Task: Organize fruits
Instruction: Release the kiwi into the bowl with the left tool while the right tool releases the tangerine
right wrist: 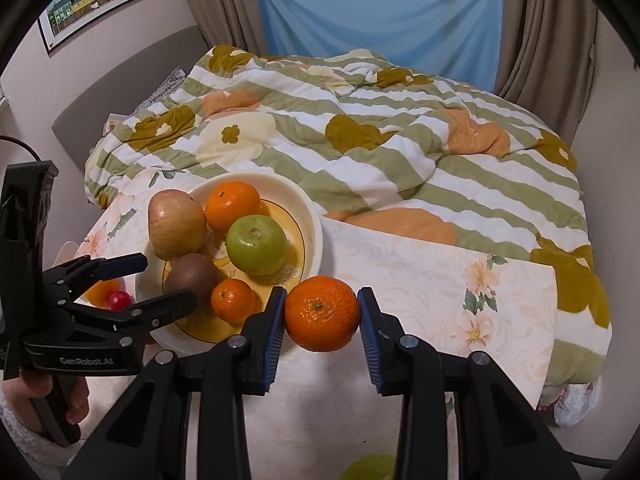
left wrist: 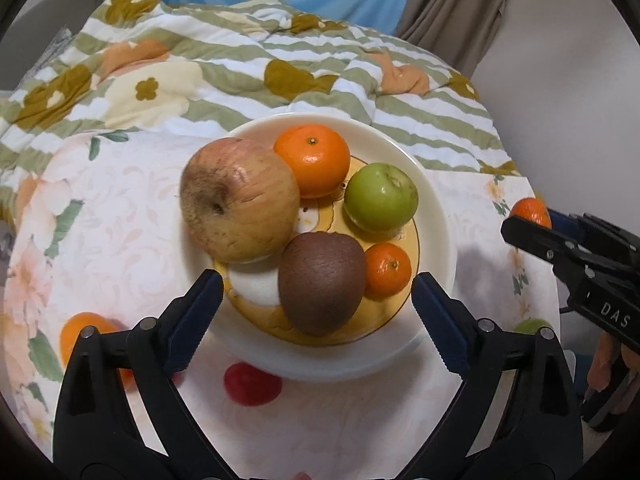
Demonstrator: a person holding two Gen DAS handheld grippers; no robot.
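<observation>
**A:** Blue-padded black right gripper (right wrist: 322, 320) is clamped on a round orange mandarin (right wrist: 322, 313), just beside the cream bowl with the yellow centre (right wrist: 316, 220). Where should it go?

**B:** I'd judge the bare yellow patch between the small mandarin (right wrist: 233, 300) and the green apple (right wrist: 256, 244). Lower it gently, release only once it rests.

**A:** And the left gripper (left wrist: 316, 304)?

**B:** Jaws wide, empty, straddling the brown fuzzy kiwi (left wrist: 322, 283). Lift it clear first, or the two tools may collide over the bowl
</observation>
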